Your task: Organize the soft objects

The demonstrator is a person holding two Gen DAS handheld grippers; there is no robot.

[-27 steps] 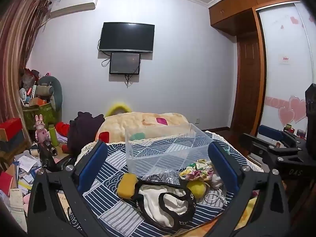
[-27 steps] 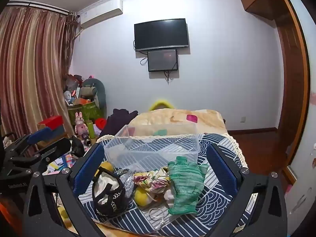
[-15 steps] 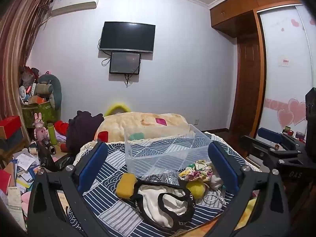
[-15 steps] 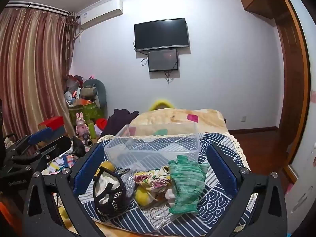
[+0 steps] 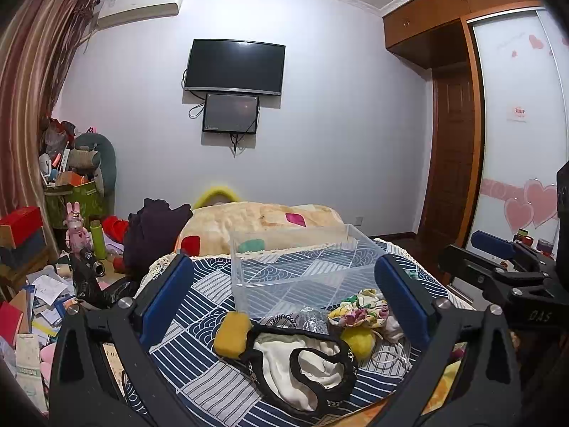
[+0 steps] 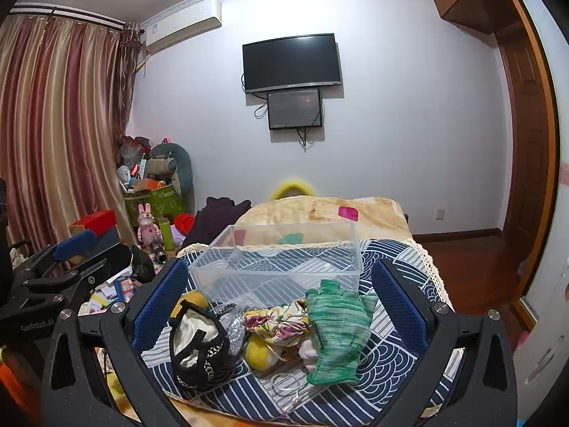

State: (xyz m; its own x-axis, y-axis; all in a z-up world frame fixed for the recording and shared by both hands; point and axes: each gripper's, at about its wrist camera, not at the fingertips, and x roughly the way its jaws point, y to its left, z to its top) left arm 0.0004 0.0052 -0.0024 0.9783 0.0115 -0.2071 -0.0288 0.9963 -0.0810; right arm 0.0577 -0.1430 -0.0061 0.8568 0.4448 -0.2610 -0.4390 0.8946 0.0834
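the left gripper is spread wide with nothing between its blue pads, hanging above the near edge of the table and touching none of the things on it. the right gripper is just as wide apart and holds nothing either, apart from the pile below it. a clear bin stands on the patterned cloth at the far side. in front of it lie the soft things: a green glove on the right, touching a floral cloth, a yellow ball beneath that, a black-and-white pouch at the left, and a yellow sponge just beside the bin's near left corner.
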